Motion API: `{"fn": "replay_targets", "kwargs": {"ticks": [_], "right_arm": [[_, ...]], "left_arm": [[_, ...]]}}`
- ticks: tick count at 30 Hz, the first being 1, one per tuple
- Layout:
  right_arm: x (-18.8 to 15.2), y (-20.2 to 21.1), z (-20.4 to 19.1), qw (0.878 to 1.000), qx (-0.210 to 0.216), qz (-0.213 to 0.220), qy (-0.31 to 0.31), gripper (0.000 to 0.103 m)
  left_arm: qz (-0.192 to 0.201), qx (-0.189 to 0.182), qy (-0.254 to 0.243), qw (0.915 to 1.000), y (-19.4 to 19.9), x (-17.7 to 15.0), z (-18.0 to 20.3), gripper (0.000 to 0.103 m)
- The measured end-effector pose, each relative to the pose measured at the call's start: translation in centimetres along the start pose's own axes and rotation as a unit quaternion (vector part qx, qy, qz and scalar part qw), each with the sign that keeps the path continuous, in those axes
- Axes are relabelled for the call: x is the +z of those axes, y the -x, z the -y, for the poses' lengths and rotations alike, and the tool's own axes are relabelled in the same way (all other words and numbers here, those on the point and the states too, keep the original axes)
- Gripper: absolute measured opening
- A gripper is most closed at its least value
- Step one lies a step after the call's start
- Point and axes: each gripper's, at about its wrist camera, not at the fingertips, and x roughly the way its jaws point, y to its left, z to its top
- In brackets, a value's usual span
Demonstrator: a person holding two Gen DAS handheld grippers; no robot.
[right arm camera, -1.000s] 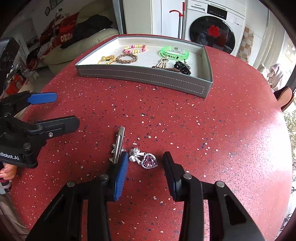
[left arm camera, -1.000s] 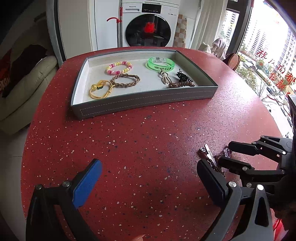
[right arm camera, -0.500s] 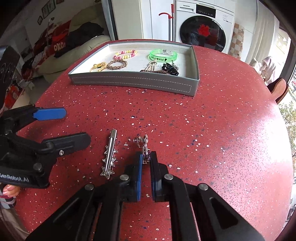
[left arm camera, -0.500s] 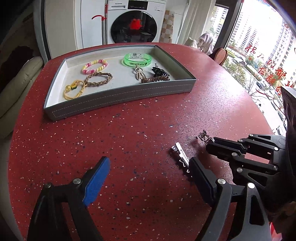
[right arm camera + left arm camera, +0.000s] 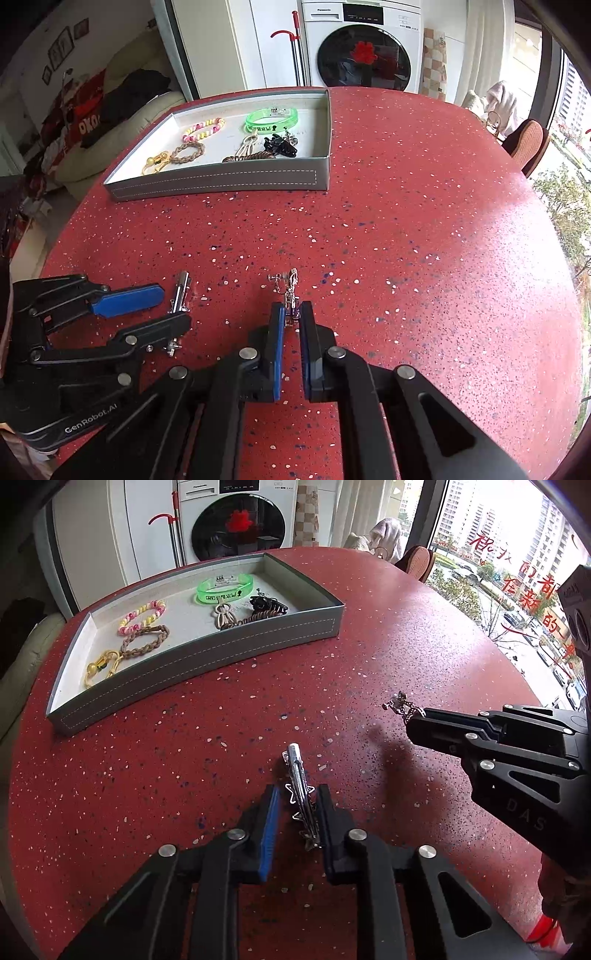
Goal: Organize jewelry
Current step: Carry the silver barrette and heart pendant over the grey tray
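My left gripper has its jaws closed to a narrow gap around a silver hair clip that lies on the red table; the right finger touches the clip, the blue pad stands just off it. The clip also shows in the right wrist view. My right gripper is shut on a silver earring with a purple heart and holds it above the table; it shows in the left wrist view too. The grey tray stands at the far side.
The tray holds a green wristband, a pink and yellow bead bracelet, a brown braided bracelet, a yellow cord bracelet and a black claw clip. The table's right edge faces a window.
My left gripper has moved right over the hair clip and narrowed its jaws around it. My right gripper has lifted the earring and carried it forward.
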Motion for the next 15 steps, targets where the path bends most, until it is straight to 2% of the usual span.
{"fn": "replay_targets", "kwargs": {"ticks": [4, 7, 15], "right_arm": [[0.0, 0.1, -0.2, 1.000, 0.000, 0.000, -0.006, 0.008], [0.0, 0.1, -0.3, 1.000, 0.000, -0.002, -0.016, 0.009], [0.0, 0.6, -0.2, 0.998, 0.016, 0.002, -0.054, 0.009]], "left_arm": [[0.015, -0.008, 0.001, 0.9999, 0.3, -0.4, -0.6, 0.030], [0.023, -0.028, 0.009, 0.9993, 1.1, -0.7, -1.4, 0.030], [0.044, -0.040, 0.034, 0.9977, 2.7, -1.5, -4.3, 0.030]]}}
